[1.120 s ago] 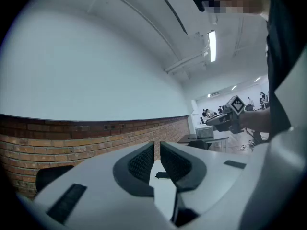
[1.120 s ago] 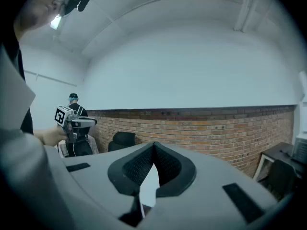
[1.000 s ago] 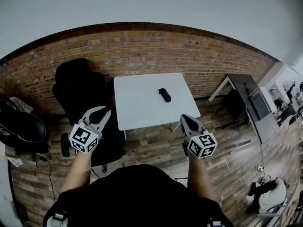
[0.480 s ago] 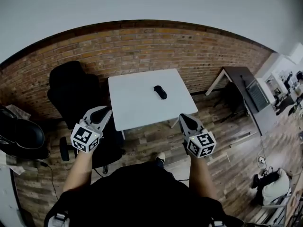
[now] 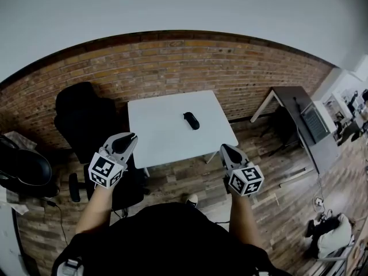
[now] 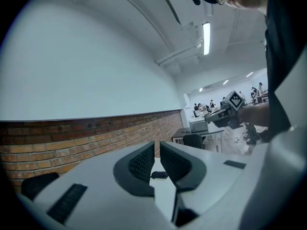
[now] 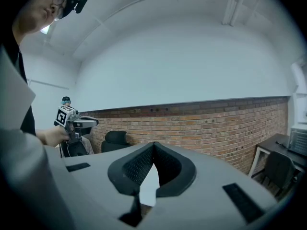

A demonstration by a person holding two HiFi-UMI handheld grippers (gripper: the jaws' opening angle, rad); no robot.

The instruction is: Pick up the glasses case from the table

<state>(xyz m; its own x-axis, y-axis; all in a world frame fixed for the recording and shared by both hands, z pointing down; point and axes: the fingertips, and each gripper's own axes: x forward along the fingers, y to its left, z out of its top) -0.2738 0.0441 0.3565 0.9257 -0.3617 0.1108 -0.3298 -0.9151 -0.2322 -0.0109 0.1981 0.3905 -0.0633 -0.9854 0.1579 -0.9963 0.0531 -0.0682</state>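
Observation:
The black glasses case (image 5: 191,120) lies on the white table (image 5: 161,134), right of its middle. I hold both grippers over the wooden floor, short of the table's near edge and well away from the case. The left gripper (image 5: 130,137) points at the table's near left corner. Its jaws stand a narrow gap apart with nothing in them, and in the left gripper view (image 6: 157,145) the far-off case (image 6: 159,175) shows through that gap. The right gripper (image 5: 225,149) is near the table's near right corner, shut and empty; its tips meet in the right gripper view (image 7: 154,143).
A black office chair (image 5: 86,111) stands left of the table, close to my left gripper. A brick wall (image 5: 172,62) runs behind the table. A dark desk (image 5: 299,114) with a chair stands at the right. A black bag (image 5: 23,168) lies at the far left on the wooden floor (image 5: 190,177).
Both grippers have come forward toward the table together with me. In the head view the table and case have shifted a little to the left. Neither gripper's jaws have changed.

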